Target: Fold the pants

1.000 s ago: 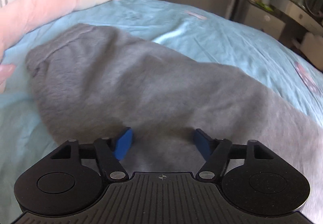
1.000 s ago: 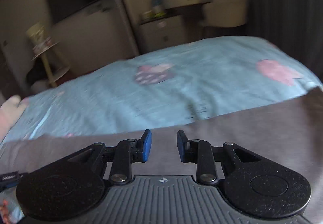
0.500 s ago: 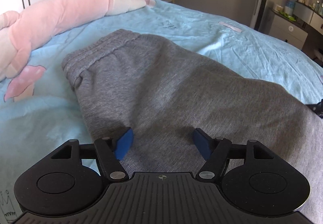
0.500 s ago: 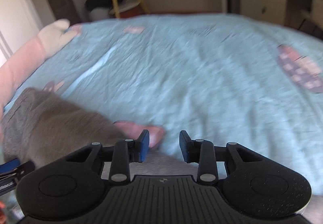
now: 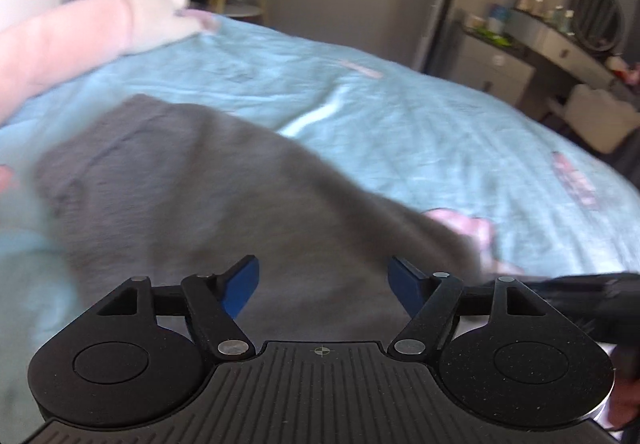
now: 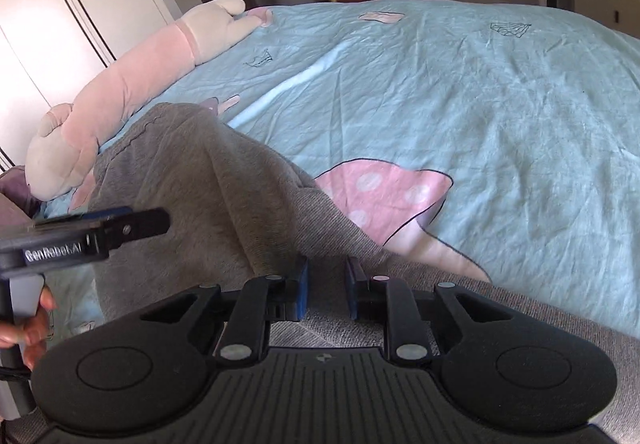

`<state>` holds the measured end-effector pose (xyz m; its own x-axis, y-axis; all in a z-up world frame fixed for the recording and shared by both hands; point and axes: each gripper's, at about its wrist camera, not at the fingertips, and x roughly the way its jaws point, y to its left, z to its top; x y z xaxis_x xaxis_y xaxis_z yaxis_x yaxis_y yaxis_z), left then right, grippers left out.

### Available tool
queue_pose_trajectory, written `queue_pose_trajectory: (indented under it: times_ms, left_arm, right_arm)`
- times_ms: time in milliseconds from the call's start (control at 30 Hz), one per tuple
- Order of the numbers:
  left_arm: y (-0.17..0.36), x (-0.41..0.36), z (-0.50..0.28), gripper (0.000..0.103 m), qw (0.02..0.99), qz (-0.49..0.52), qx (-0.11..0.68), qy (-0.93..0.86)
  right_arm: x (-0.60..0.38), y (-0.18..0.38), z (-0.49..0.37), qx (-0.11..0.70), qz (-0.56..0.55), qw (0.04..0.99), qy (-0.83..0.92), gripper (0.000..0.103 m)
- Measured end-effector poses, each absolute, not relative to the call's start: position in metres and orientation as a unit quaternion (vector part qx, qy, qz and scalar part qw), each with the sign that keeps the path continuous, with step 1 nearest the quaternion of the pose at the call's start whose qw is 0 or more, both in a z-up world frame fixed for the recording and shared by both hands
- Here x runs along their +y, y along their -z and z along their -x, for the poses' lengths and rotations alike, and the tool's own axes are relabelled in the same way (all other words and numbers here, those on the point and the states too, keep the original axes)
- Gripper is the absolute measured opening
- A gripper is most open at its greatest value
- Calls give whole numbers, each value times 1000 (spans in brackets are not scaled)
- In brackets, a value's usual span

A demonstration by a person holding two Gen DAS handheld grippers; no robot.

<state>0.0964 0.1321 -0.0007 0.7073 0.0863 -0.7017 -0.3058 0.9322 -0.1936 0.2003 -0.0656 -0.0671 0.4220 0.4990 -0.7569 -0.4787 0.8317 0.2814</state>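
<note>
Here, at the far left, one long pink plush toy (image 6: pixel 132 92) lies along the edge of the one pale blue bedsheet (image 6: pixel 460 92). Next to it, the single pair of grey pants (image 6: pixel 208 180) rests on the sheet, its waistband end toward the toy and its long axis running back toward both tools and off to the right. The left gripper (image 5: pixel 322 290) hovers over the hip area, its blue fingers spread wide with nothing between them. The right gripper (image 6: pixel 323 294) sits farther along, low over the leg fabric, jaws narrowly parted; whether they pinch cloth cannot be told. Judging by this, the right gripper is better placed to lift the leg end toward the waistband.
</note>
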Motion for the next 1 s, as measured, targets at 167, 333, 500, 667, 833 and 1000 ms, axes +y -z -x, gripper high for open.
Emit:
queue_pose_trajectory:
  times_ms: [167,333,500,667,833,1000]
  left_arm:
    - [11,116,-136,80,901,151,398,-85]
    - [36,102,-145,76,900,101,415,-81]
    - [41,103,-135,74,908,86,403,-74]
    - [40,104,-133,74,910,85,399,-70]
    - [40,105,-129,74,913,84,394,-67]
    - [38,102,-128,74,914,79,392,-73]
  right_arm:
    - [-63,69,-185,441,12,846,-300,20]
    - [-72,65,-186,447,2,837,-315,20]
    - [-108,43,-216,435,-99,848,-286,33]
    - [-133,57,-245,508,-151,800,-281,39]
    - [-138,53,-232,514,-117,786,-323,39]
    - [-130,51,-208,498,-43,803,-326,19]
